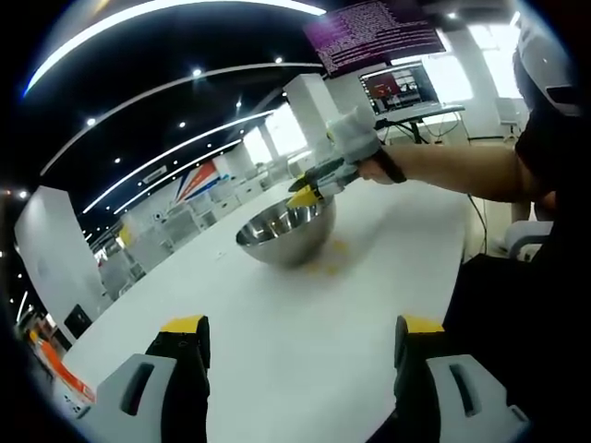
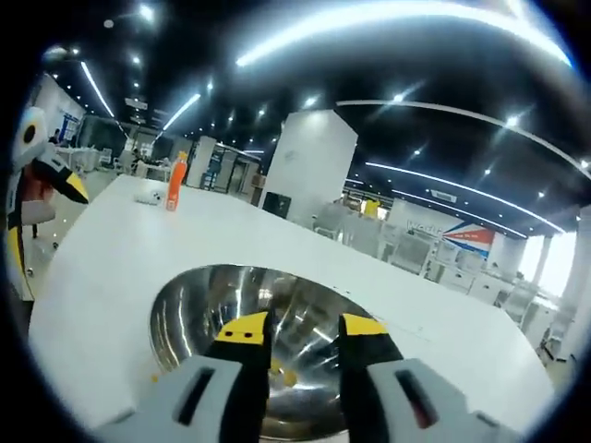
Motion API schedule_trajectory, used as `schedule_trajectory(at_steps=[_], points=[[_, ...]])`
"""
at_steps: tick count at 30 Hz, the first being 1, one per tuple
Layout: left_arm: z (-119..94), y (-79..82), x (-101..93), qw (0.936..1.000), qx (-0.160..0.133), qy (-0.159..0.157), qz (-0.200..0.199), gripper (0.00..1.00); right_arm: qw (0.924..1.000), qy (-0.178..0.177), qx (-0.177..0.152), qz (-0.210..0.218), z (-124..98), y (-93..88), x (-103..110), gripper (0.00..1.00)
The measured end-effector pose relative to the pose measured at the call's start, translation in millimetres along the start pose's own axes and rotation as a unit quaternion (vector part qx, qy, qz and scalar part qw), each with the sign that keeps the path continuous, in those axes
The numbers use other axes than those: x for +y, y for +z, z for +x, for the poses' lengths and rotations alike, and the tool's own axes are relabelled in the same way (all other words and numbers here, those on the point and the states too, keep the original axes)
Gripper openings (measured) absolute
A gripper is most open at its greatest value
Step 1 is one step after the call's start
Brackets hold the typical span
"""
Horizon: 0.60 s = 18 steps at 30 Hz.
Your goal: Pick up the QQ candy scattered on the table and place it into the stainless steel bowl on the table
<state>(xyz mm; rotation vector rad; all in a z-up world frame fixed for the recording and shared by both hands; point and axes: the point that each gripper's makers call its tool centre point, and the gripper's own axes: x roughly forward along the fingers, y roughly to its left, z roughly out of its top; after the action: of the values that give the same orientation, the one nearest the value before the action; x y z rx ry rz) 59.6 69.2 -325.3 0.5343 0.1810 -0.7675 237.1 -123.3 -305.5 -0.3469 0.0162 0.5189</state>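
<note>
The right claw (image 2: 303,334) is hovering over the stainless steel bowl (image 2: 277,323) — this looks like the drop step. Its jaws are standing slightly parted with nothing clearly pinched; one yellow candy (image 2: 288,377) is lying inside the bowl. The left claw (image 1: 300,337) is waiting spread wide above the white surface (image 1: 305,323). Next — probably fetching the candies (image 1: 331,268) lying beside the bowl.

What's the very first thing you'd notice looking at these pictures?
The shiny round stainless steel bowl in the middle of the long white table. The right yellow-tipped tool hangs over its rim, with small yellow candy pieces inside. Farther off on the table stands a tall orange bottle.
</note>
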Motion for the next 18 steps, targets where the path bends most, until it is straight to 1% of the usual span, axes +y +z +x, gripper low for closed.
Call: schedule_trajectory(at_steps=[12,18], points=[[-0.5,-0.6,-0.9,1.0000,-0.001,0.000,-0.001,0.83,0.9998,-0.016,-0.011,0.004,-10.5,6.3,-11.7,0.29],[-0.9,-0.2,-1.1,1.0000,-0.001,0.000,-0.001,0.83,0.9994,-0.023,-0.024,0.003,-16.6,18.2,-17.5,0.29]])
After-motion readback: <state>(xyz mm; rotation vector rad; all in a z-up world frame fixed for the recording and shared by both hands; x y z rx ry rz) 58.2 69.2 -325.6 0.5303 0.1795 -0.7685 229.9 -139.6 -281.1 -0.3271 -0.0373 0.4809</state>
